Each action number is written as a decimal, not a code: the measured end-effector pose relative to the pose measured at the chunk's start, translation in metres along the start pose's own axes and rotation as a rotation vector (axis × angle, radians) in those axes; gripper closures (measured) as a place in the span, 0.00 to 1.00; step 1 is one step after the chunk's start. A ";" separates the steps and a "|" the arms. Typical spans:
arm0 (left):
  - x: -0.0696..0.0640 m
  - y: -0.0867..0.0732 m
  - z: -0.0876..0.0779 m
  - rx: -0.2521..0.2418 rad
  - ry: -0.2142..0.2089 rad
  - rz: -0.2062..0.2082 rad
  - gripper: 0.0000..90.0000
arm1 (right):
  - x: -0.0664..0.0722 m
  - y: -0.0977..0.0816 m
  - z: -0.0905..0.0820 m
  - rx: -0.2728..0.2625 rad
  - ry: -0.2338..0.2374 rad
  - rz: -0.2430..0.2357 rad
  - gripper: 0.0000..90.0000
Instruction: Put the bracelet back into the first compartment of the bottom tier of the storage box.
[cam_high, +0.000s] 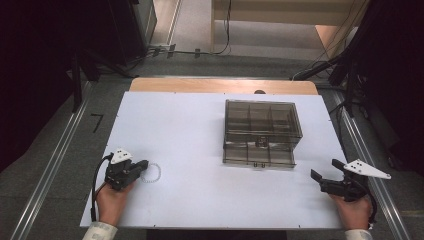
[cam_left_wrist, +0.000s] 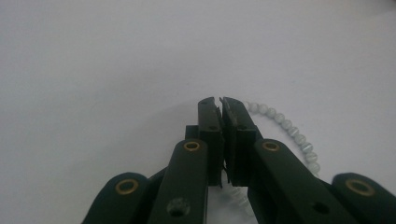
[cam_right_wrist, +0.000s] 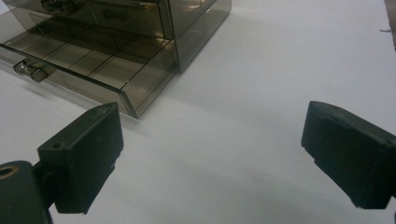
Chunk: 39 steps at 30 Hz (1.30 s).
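White bead bracelet (cam_left_wrist: 286, 127) seems pinched by the closed left hand-held gripper (cam_left_wrist: 219, 100) for lifting; right hand-held gripper (cam_right_wrist: 210, 154) waits with jaws apart.

bracelet (cam_left_wrist: 285, 125): glossy, milky white beads
box (cam_high: 261, 132): smoky clear plastic, shiny
surface (cam_high: 190, 190): matt white, smooth
left claw (cam_left_wrist: 220, 103): matt black plastic

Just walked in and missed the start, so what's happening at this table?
A person holds a gripper in each hand at a white table. The left gripper has its jaws shut on a white bead bracelet lying on the table. The right gripper rests open near the table's edge, holding nothing. Ahead of it, a smoky transparent drawer box sits with its bottom drawer pulled out and seemingly empty.
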<state>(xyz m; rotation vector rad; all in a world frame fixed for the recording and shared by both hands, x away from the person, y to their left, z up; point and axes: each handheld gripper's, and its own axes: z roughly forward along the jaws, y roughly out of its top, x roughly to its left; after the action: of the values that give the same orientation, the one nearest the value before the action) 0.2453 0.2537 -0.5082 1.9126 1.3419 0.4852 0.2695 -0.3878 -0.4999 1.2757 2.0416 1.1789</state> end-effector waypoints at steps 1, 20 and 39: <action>-0.002 0.001 -0.001 -0.005 -0.002 0.007 0.98 | 0.000 0.000 0.000 0.000 0.000 0.000 0.05; -0.021 0.013 -0.022 -0.093 -0.016 0.031 0.98 | 0.000 -0.001 -0.001 -0.003 -0.006 0.000 0.05; -0.039 0.025 -0.040 -0.162 -0.058 0.064 0.98 | 0.000 0.000 -0.001 0.002 -0.012 -0.005 0.05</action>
<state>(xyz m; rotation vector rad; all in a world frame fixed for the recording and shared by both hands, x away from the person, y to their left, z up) 0.2203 0.2274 -0.4592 1.8268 1.1708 0.5492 0.2689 -0.3883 -0.4999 1.2741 2.0368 1.1651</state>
